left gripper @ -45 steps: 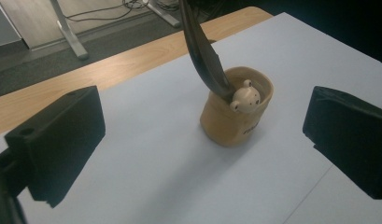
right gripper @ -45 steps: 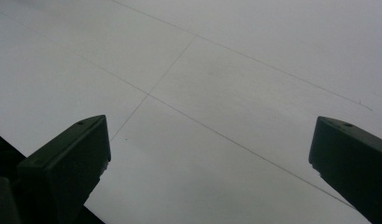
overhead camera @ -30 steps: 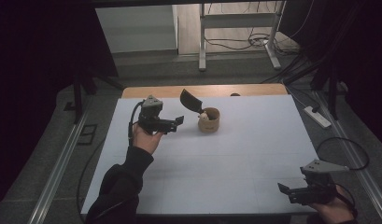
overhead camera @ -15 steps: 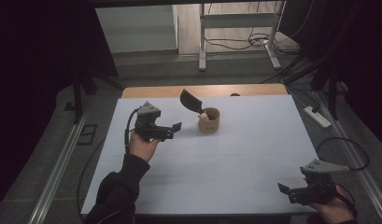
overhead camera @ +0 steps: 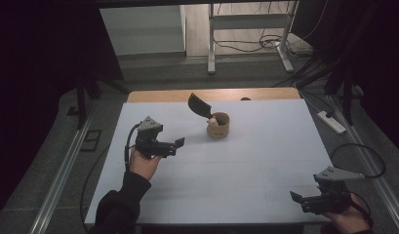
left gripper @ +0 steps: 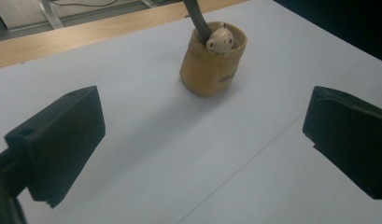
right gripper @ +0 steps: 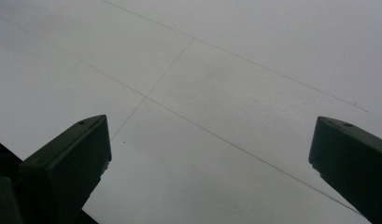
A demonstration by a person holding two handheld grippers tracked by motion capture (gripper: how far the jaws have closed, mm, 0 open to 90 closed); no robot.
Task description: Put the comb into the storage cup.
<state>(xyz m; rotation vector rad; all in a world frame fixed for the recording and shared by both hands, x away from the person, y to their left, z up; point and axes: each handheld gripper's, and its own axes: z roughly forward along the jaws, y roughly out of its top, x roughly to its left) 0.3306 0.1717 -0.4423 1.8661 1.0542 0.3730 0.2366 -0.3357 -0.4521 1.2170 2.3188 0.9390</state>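
Note:
A small tan cup [overhead camera: 218, 125] stands on the white table [overhead camera: 246, 161] toward the back middle. It holds a dark spatula-like utensil [overhead camera: 199, 106] leaning left and a small pale round thing [overhead camera: 213, 122]. In the left gripper view the cup [left gripper: 212, 65] sits ahead of the jaws with the pale thing [left gripper: 219, 40] at its rim. My left gripper [overhead camera: 178, 144] hovers open to the left of the cup and short of it, nothing between its jaws [left gripper: 202, 149]. My right gripper [overhead camera: 295, 199] rests open near the front right corner, over bare table [right gripper: 212, 154].
A strip of wooden tabletop [overhead camera: 158, 95] shows behind the white sheet. A power strip [overhead camera: 332, 122] lies off the right edge. A metal frame [overhead camera: 246, 29] and cables stand on the floor beyond the table. Rails run along both sides.
My left gripper has drawn back toward the person and slightly left, away from the cup. The right gripper has stayed put.

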